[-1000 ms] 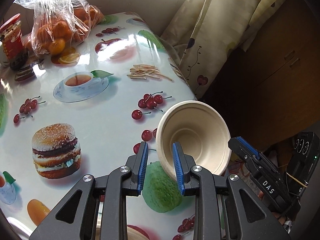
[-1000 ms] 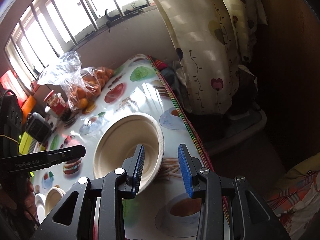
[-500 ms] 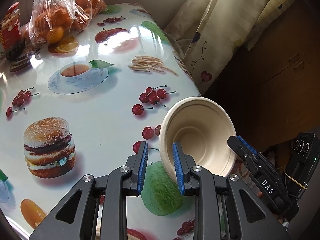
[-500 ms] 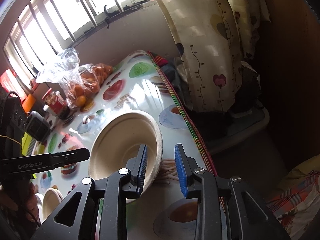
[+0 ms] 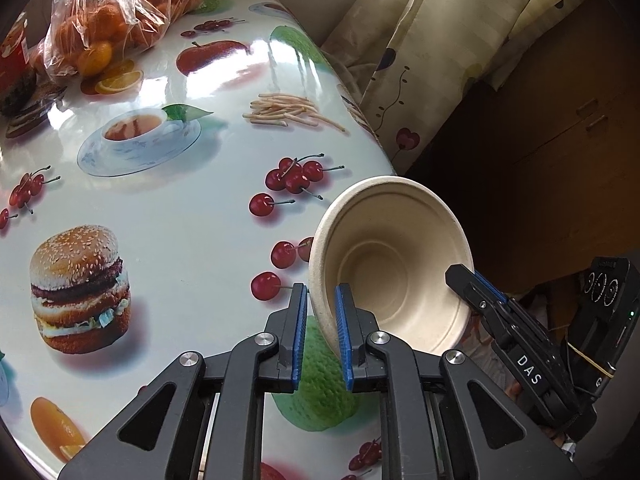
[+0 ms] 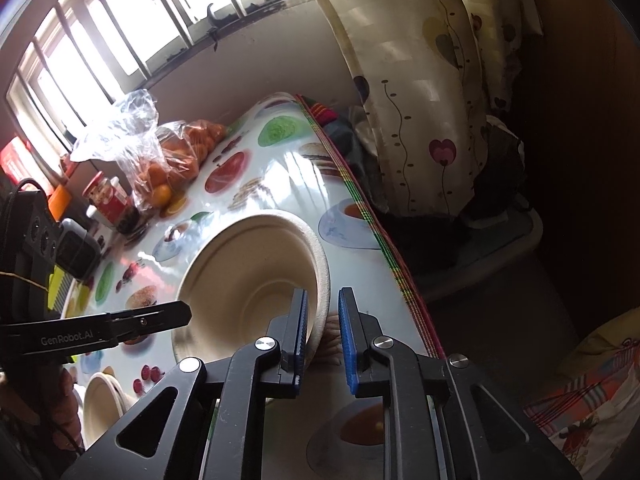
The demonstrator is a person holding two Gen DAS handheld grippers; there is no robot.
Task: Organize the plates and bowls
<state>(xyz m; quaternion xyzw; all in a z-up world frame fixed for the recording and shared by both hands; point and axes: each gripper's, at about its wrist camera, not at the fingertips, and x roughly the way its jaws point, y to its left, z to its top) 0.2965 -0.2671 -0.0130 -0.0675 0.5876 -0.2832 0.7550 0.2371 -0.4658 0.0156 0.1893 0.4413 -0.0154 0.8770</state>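
A beige paper bowl (image 5: 384, 264) hangs tilted over the table's right edge, its hollow facing my left wrist camera. My left gripper (image 5: 320, 292) has the bowl's near rim between its blue pads, and the jaws are closing on it. From the opposite side my right gripper (image 6: 322, 296) takes the same bowl (image 6: 248, 276) by its rim, one finger inside and one outside, jaws closing too. In the left wrist view one of its fingers (image 5: 472, 284) shows inside the bowl. A second beige bowl (image 6: 100, 404) stands on the table at lower left.
The table (image 5: 192, 216) wears a glossy cloth printed with food. A bag of oranges (image 5: 112, 24) and a red jar (image 6: 108, 196) stand at its far end. A curtain (image 6: 420, 92) hangs past the right edge, and a dark cabinet (image 5: 560, 128) stands beyond it.
Both grippers' jaws have narrowed around the bowl's rim. The bowl and both hands stay in about the same place.
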